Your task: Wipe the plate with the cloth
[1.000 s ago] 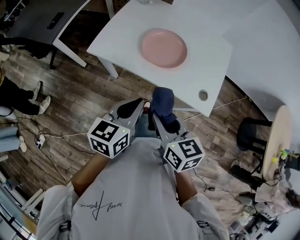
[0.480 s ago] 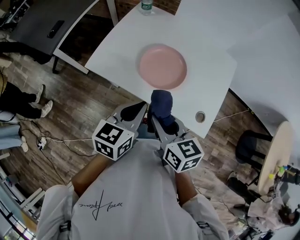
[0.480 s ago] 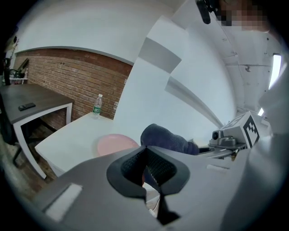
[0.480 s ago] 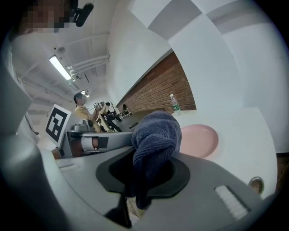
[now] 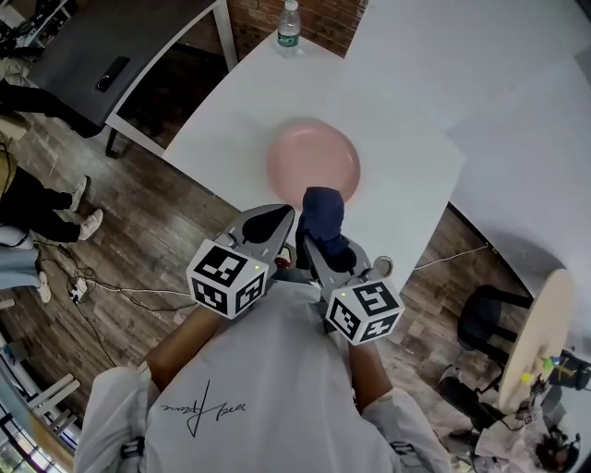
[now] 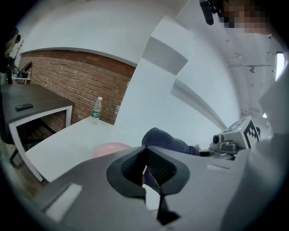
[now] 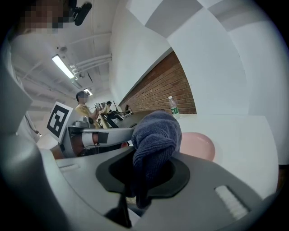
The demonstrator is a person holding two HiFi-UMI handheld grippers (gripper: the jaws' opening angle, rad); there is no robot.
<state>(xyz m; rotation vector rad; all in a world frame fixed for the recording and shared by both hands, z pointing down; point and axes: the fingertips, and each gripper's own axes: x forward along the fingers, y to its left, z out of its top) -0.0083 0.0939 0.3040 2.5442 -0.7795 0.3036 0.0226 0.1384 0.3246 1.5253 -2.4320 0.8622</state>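
A pink plate [image 5: 313,163] lies on the white table [image 5: 406,120], near its front edge. My right gripper [image 5: 325,242] is shut on a dark blue cloth [image 5: 323,216], whose bunched end overlaps the plate's near rim in the head view. The cloth [image 7: 153,140] rises between the jaws in the right gripper view, with the plate [image 7: 197,145] just beyond. My left gripper [image 5: 270,224] is shut and empty, beside the right one and short of the table edge. In the left gripper view the plate [image 6: 112,148] and cloth [image 6: 165,141] sit ahead.
A water bottle [image 5: 289,25] stands at the table's far edge. A dark desk [image 5: 111,55] with a remote is at the left. A round cable hole [image 5: 380,267] sits by the table's front edge. People's legs [image 5: 37,208] are at the far left; a stool [image 5: 531,323] stands at the right.
Both grippers have come closer to the table. The cloth, earlier short of the plate, now reaches over its near rim.
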